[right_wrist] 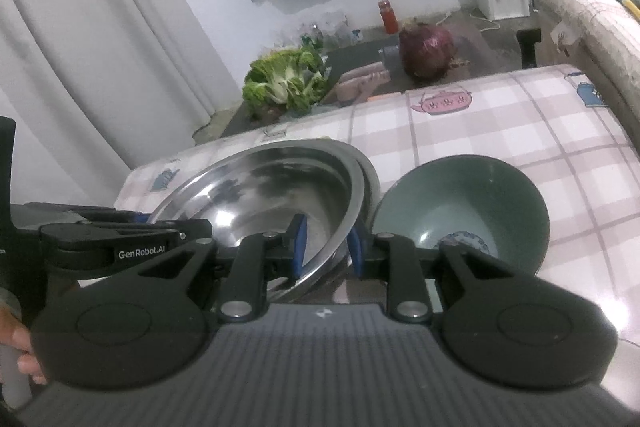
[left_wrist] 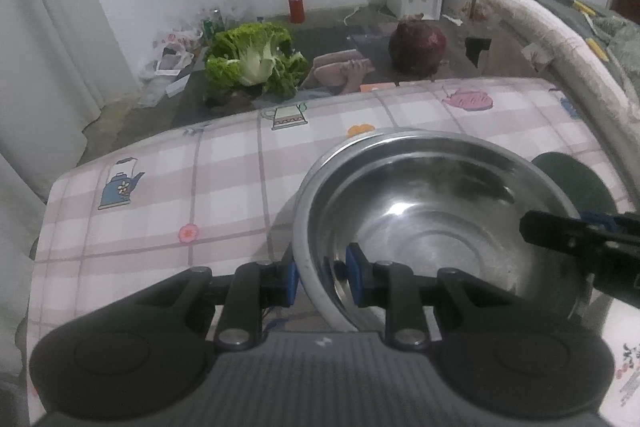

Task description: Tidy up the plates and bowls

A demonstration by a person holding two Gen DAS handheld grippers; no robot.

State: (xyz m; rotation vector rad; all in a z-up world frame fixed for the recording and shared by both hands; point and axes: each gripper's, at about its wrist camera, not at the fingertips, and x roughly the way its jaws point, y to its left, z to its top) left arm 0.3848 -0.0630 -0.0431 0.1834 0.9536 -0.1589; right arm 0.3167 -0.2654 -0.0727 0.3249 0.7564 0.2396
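A: Your left tool [left_wrist: 320, 277] and right tool [right_wrist: 329, 245] each pinch the steel bowl [left_wrist: 432, 223] by its rim, over the counter [left_wrist: 168, 195].

B: It's thin, stiff and slippery, so keep both rim grips. The green bowl [right_wrist: 460, 211] sits at your 3 o'clock, probably ceramic and fragile.

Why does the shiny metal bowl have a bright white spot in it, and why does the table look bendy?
Left wrist view: the round stainless steel bowl mirrors the room light, so a white glare patch sits on its bottom. Both views: the fisheye lens curves the pink checked tablecloth at its edges. Right wrist view: the dark green ceramic bowl looks matte, with no glare.
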